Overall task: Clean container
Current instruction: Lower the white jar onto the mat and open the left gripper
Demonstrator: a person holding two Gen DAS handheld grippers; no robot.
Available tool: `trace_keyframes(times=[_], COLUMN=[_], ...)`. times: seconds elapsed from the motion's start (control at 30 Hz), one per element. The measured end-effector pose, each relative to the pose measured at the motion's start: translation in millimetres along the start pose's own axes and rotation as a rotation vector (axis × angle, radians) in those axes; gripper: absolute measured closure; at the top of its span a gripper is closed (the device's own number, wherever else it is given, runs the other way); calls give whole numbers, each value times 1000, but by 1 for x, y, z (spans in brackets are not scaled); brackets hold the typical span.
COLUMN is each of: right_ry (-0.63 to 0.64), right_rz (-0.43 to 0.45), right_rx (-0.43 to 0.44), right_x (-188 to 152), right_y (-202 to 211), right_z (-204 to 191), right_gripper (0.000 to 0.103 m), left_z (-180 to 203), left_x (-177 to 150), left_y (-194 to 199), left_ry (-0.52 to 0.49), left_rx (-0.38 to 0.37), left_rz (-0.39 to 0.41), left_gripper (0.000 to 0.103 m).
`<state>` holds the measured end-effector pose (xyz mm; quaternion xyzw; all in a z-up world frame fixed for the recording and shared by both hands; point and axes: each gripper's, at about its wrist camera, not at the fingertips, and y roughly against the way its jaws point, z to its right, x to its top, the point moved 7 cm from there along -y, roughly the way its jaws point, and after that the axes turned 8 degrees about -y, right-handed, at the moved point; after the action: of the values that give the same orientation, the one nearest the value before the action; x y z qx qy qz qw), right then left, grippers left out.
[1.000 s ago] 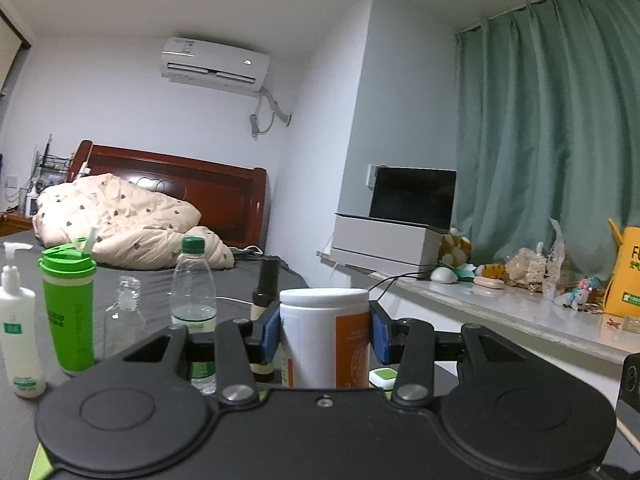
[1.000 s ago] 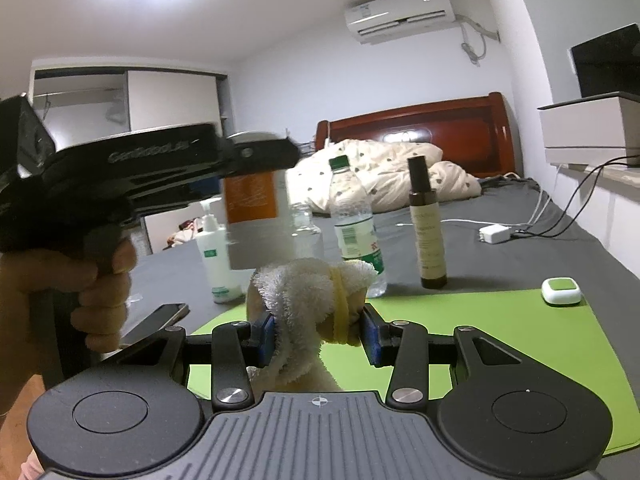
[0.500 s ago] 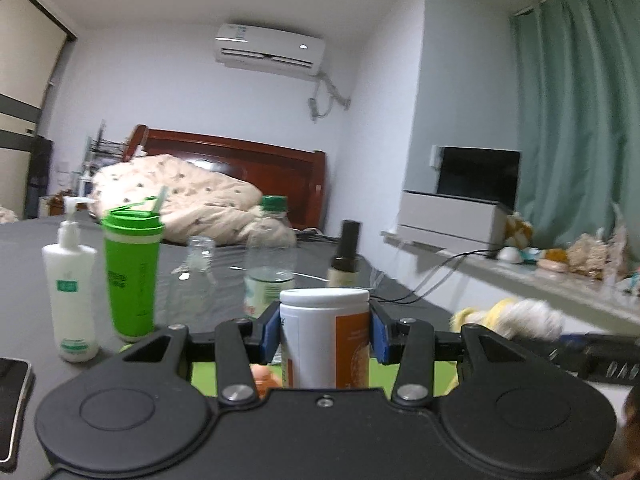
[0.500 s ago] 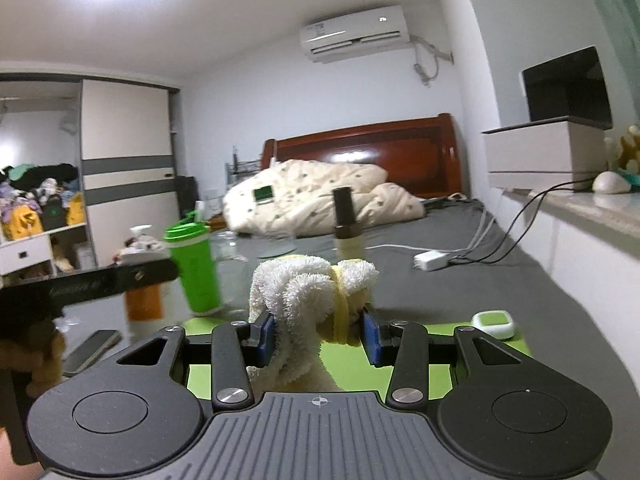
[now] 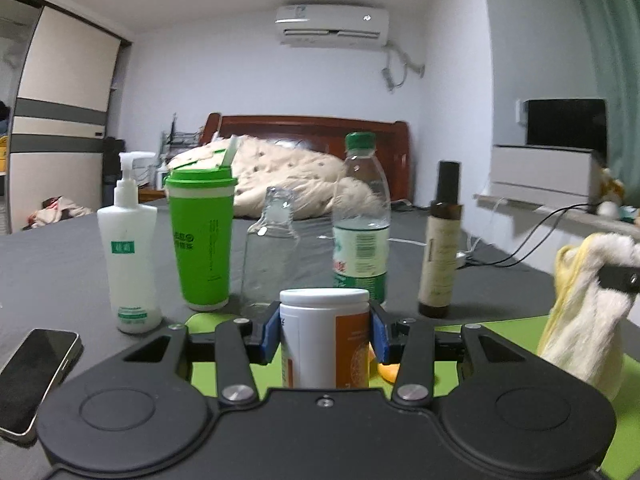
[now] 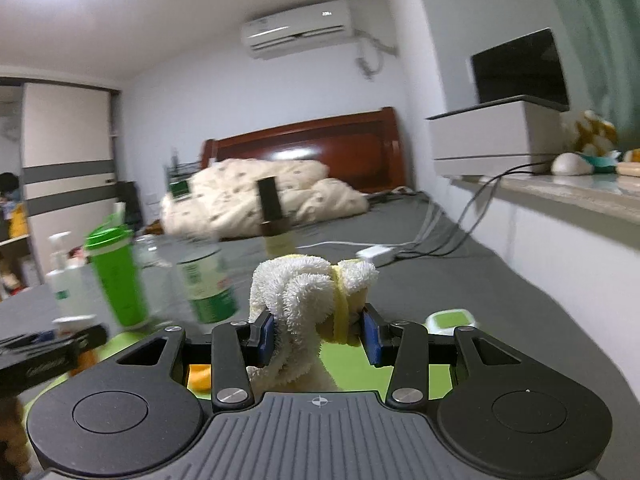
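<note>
My left gripper (image 5: 325,330) is shut on a white container (image 5: 320,340) with an orange label and a white lid, held upright just over the green mat (image 5: 496,330). My right gripper (image 6: 318,334) is shut on a bunched white and yellow cloth (image 6: 308,296). In the left wrist view the cloth (image 5: 588,312) hangs at the right edge, apart from the container. In the right wrist view the left gripper's black body (image 6: 44,356) shows at the lower left, with the container mostly hidden.
Behind the mat stand a white pump bottle (image 5: 130,256), a green tumbler (image 5: 200,236), a clear glass bottle (image 5: 272,248), a water bottle (image 5: 362,228) and a dark brown bottle (image 5: 440,244). A phone (image 5: 36,372) lies at the left. A small green-topped device (image 6: 452,320) sits at the mat's right.
The left gripper has swung left and come down with the container, so the row of bottles now faces it. The right gripper has moved across with the cloth, which now shows beside the container.
</note>
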<state>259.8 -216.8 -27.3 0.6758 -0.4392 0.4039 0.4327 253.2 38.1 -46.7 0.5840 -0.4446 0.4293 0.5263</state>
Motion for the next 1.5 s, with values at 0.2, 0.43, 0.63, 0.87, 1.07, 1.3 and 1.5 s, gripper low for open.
trace_keyframes(times=[0.2,0.43,0.63,0.87,1.07,1.3,1.5], right_ry=[-11,-15,-47,-73,-72,-67,-82], right_rz=[-20,-63,-90,-103,-103,-87,-84], right_rx=[-74,-110,-111,-107,-106,-101,-70], right_x=[11,-7,-21,-28,-28,-19,-10], right_y=[-37,-45,-32,-12,-1,6,5], right_z=[12,17,22,23,20,15,4], right_gripper=[61,61,61,61,61,61,61], left_z=[-2,-7,-9,-7,-10,-14,-13], left_x=[4,-9,-16,-29,-30,-30,-30], left_y=[-27,-36,-26,-13,-11,-4,16], left_ry=[-19,-3,-12,-27,-14,23,25], left_rx=[25,25,23,23,27,40,30], left_rz=[-44,-114,-143,-172,-168,-140,-119], left_gripper=[60,60,60,59,59,21,13])
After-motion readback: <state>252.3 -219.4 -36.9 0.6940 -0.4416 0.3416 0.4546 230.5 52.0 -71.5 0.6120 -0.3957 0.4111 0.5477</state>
